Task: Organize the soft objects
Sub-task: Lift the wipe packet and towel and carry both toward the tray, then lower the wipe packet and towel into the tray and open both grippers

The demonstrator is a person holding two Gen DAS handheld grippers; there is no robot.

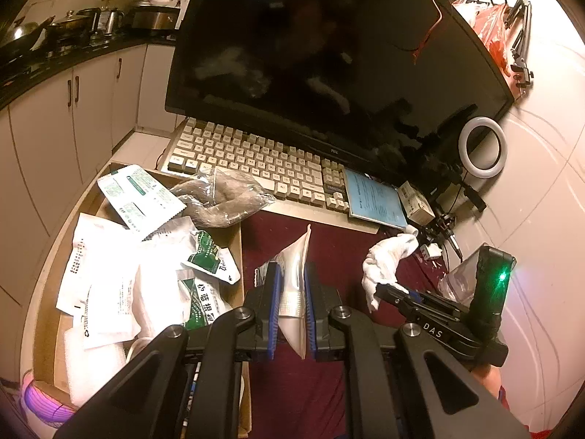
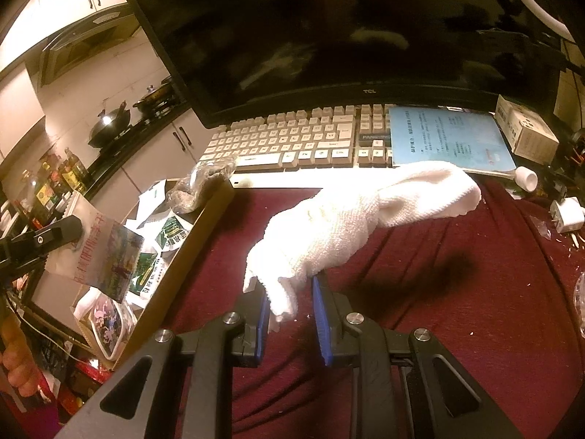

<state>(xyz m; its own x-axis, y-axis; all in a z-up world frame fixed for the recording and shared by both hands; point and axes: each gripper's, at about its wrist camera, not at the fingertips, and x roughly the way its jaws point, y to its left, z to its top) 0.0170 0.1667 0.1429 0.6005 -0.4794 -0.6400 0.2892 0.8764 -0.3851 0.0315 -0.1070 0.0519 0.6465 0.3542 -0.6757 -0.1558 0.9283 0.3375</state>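
Note:
My left gripper point(image 1: 292, 285) is shut on a flat soft packet point(image 1: 292, 292), seen edge-on, held above the dark red cloth beside a cardboard box point(image 1: 234, 241). The same packet point(image 2: 106, 256) shows its printed face in the right wrist view, held over the box by the left gripper point(image 2: 55, 237). The box holds several white and green sachets point(image 1: 128, 281) and a bag of brown stuff point(image 1: 223, 197). My right gripper point(image 2: 290, 292) is open, its jaws either side of the near end of a white towel point(image 2: 365, 216) lying on the cloth. The towel point(image 1: 387, 259) and right gripper point(image 1: 395, 289) also show in the left wrist view.
A keyboard point(image 1: 256, 161), a dark monitor point(image 1: 329, 55) and a blue booklet point(image 2: 449, 139) stand behind the cloth point(image 2: 438, 292). A small carton point(image 2: 526, 128), a white plug point(image 2: 566, 216) and a ring light point(image 1: 482, 150) sit at the right. Kitchen counter with pots point(image 1: 55, 29) is far left.

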